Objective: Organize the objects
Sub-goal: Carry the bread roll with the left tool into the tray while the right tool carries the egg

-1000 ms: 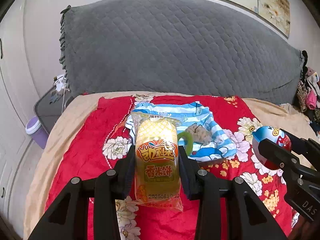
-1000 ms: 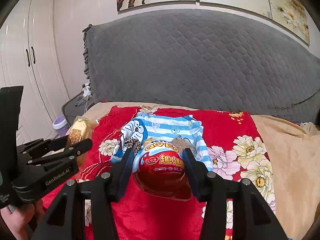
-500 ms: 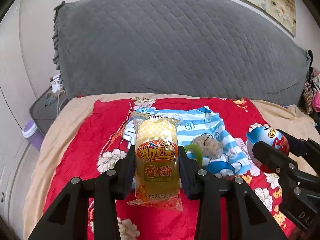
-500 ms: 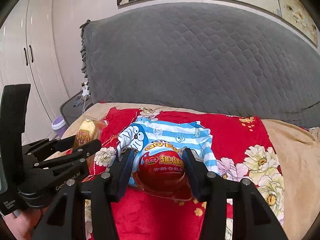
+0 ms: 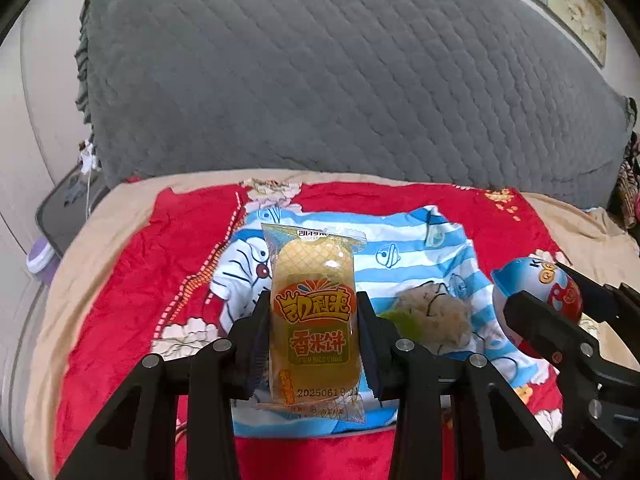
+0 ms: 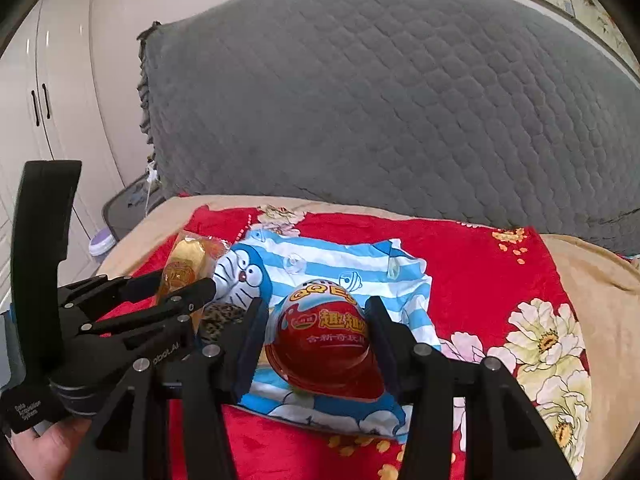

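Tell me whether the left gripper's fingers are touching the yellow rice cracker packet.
Touching. The left wrist view shows the left gripper with both fingers pressed against the sides of the yellow rice cracker packet, no gap.

The blue-striped cartoon cloth now sits lower and larger in both views, reaching beneath the rice cake packet and the red toy egg. The grey quilted headboard cover fills more of the upper frame.
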Available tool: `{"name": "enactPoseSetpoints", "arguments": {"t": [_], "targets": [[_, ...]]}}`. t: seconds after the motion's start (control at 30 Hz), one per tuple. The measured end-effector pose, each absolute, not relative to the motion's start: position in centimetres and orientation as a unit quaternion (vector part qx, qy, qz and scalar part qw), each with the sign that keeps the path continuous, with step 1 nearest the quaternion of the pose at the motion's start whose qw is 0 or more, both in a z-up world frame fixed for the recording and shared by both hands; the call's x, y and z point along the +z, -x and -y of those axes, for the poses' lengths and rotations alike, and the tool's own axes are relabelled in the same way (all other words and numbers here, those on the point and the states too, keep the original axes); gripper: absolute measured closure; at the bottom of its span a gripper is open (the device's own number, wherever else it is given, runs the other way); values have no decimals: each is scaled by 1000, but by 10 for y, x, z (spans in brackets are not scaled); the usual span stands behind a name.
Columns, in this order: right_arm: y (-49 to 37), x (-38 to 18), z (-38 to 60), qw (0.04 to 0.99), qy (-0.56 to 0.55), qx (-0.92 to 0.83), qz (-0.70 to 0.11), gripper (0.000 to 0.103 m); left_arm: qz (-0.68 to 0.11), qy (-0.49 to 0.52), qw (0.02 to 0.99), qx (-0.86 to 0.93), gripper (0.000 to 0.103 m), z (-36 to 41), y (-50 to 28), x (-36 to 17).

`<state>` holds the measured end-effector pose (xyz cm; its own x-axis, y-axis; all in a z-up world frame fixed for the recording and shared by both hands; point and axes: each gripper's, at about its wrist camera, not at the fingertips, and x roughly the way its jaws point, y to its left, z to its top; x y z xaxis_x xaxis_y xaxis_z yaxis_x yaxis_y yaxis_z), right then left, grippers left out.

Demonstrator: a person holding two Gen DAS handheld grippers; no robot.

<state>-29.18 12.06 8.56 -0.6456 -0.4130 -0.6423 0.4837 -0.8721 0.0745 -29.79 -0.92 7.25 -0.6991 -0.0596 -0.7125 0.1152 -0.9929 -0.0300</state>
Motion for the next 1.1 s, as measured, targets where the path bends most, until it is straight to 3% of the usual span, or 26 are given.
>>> {"name": "enactPoseSetpoints", "arguments": {"t": [0.57, 1.1], "targets": [[344, 4, -122, 242, -380, -891, -52, 52, -38, -404, 54, -912, 63, 5, 348, -9], [355, -29, -114, 243, -403, -881, -58, 52, -24, -410, 57, -910, 63, -5, 368, -37]]}}
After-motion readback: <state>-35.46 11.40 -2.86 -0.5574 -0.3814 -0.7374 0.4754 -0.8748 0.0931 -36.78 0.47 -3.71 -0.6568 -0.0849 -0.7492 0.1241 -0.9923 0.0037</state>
